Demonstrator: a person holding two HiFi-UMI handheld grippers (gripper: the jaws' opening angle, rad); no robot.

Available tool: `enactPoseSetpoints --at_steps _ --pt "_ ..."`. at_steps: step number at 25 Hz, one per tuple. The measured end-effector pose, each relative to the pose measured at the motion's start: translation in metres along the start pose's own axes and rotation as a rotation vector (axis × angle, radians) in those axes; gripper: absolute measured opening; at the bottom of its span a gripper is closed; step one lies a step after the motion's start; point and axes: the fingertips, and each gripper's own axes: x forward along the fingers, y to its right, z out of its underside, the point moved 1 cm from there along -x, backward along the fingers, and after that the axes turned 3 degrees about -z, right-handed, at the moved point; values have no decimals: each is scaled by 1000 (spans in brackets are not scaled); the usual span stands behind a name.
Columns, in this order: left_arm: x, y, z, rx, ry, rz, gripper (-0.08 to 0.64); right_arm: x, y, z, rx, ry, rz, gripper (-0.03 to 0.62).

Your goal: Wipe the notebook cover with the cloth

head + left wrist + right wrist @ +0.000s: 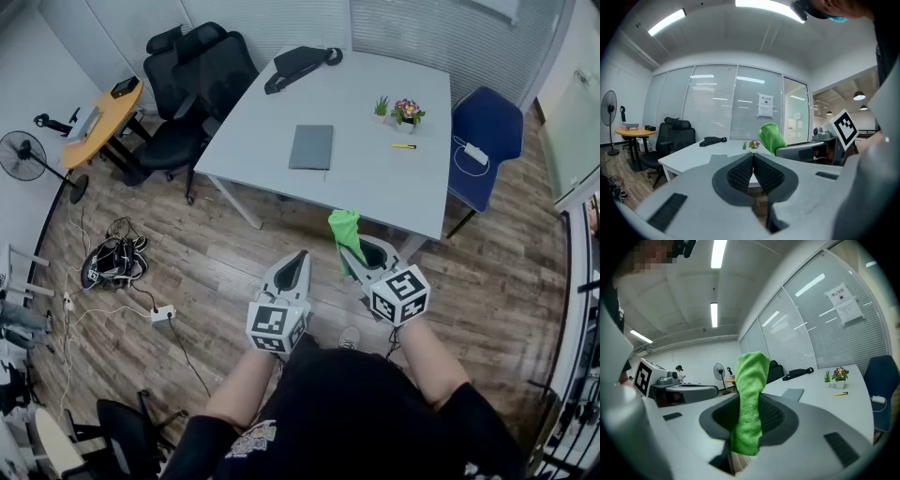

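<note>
A grey notebook (311, 146) lies flat near the middle of the white table (262, 131), well ahead of both grippers; the same notebook (792, 393) shows small in the right gripper view. My right gripper (345, 246) is shut on a green cloth (345, 228), which stands up between its jaws (751, 399) and also shows as the cloth (771, 136) in the left gripper view. My left gripper (296, 265) is shut with nothing in it, its ribbed pads (740, 174) pressed together. Both hover over the wooden floor, short of the table's near edge.
On the table are a black bag (298, 64), two small potted plants (399, 112), a yellow pen (404, 146) and a white charger (474, 154). A blue chair (488, 141) stands right of the table, black office chairs (192, 89) left. Cables and a power strip (161, 314) lie on the floor.
</note>
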Motion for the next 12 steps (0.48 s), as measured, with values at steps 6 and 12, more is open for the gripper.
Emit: enactPoseSetpoints --at_steps 6,12 --pt "4 -4 -2 -5 -6 5 6 4 2 -3 7 2 5 110" --pt "6 -14 -7 -12 9 9 6 8 3 -8 16 32 23 110"
